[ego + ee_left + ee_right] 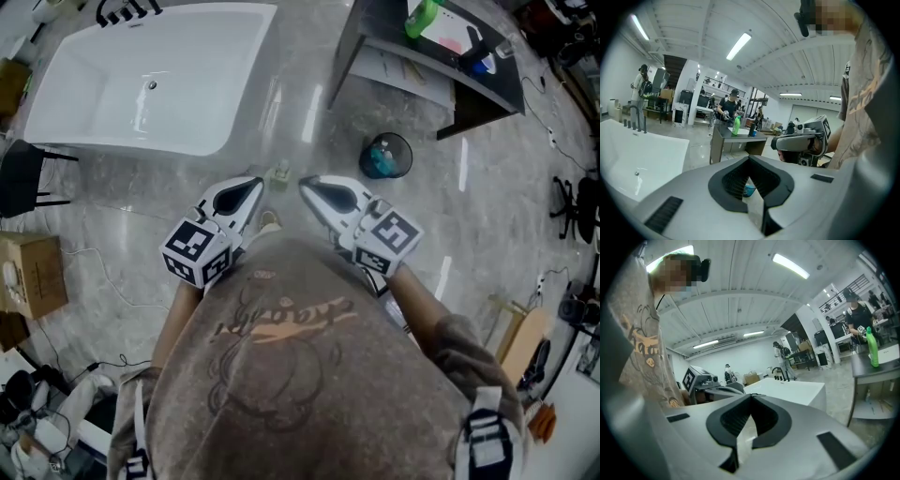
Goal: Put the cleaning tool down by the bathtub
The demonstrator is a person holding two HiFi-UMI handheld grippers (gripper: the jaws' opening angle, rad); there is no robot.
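Note:
The white bathtub (150,80) stands on the grey floor at the upper left of the head view. It also shows in the left gripper view, bathtub (642,154), and in the right gripper view, bathtub (787,390). I hold both grippers in front of my chest, their tips close together. My left gripper (258,181) is shut with nothing between its jaws. My right gripper (303,182) is shut and empty too. A small pale green thing (279,173) lies on the floor just beyond the tips, near the tub's near side; I cannot tell what it is.
A dark bucket (386,156) with something blue inside stands on the floor to the right. A dark table (441,66) with a green bottle (422,17) is at the upper right. A black stool (23,178) and a cardboard box (33,272) stand at the left. Several people work in the background.

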